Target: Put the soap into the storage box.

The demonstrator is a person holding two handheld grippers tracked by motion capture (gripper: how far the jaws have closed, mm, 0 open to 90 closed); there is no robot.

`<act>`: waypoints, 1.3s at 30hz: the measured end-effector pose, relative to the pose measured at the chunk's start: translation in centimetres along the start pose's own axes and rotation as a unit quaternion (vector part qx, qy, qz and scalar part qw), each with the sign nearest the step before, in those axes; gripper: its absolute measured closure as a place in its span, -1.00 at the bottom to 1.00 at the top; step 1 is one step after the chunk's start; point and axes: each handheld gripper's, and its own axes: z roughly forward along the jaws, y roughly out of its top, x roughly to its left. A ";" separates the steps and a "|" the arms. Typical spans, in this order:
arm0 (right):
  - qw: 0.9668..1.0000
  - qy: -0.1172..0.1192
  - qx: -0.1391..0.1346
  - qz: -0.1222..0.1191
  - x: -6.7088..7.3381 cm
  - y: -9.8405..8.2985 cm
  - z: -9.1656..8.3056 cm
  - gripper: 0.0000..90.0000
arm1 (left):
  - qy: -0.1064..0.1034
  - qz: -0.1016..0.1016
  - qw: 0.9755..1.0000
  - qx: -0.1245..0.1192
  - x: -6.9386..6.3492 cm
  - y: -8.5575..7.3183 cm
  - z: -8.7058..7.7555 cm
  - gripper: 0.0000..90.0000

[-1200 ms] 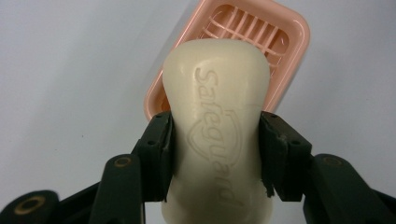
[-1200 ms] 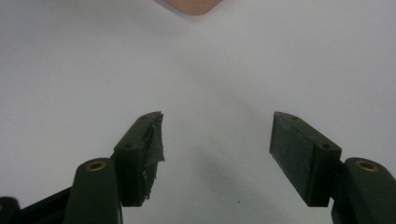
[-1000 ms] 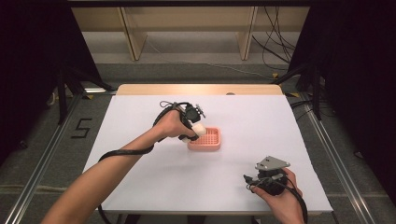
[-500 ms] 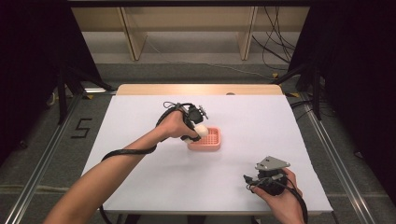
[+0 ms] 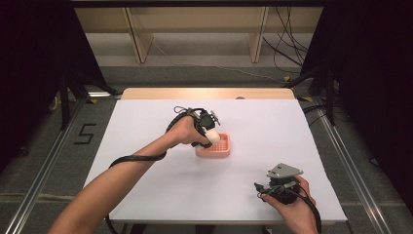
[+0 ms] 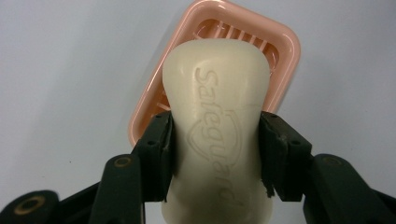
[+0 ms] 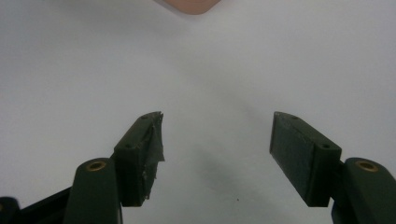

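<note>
Left gripper [image 6: 215, 154], clamped on the Safeguard soap bar [image 6: 217, 135], has edged toward 3 o'clock over the pink soap dish [image 6: 289, 60], ready for lowering; right gripper [image 7: 217, 154] gapes wide, idle

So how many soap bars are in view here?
1. The soap is clamped in the left gripper, held above the pink dish mid-table. Nothing shows in the dish's visible part; the part under the soap is hidden.

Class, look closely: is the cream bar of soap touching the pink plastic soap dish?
Cannot tell. In the left gripper view the cream bar of soap, clamped by the left gripper, overlaps the pink plastic soap dish; no gap or contact shows plainly.
</note>
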 end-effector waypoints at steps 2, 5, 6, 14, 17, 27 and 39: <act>1.000 0.000 0.000 0.000 0.0 0.0 0.0 -0.21 | 0.000 0.000 1.000 0.000 0.0 0.0 0.0 0.08; 1.000 0.000 0.000 0.000 0.0 0.0 0.0 -0.21 | -0.001 0.007 1.000 0.004 0.1 0.2 0.1 0.08; 1.000 0.000 0.000 0.000 0.0 0.0 0.0 -0.21 | -0.001 0.007 1.000 0.004 0.1 0.2 0.1 0.08; 1.000 0.000 0.002 0.008 0.1 0.0 0.0 -0.21 | 0.000 0.010 1.000 0.000 0.0 0.4 0.6 0.08; 1.000 0.000 0.000 0.006 0.0 0.0 -0.1 -0.21 | -0.001 0.012 1.000 0.001 -0.1 0.5 0.6 0.08; 1.000 0.000 0.001 0.008 0.0 -0.1 0.0 -0.21 | -0.002 0.012 1.000 0.002 -0.2 0.7 1.1 0.08; 1.000 0.000 0.002 0.005 0.0 -0.1 0.0 -0.21 | -0.001 0.016 1.000 0.005 -0.2 0.7 1.6 0.08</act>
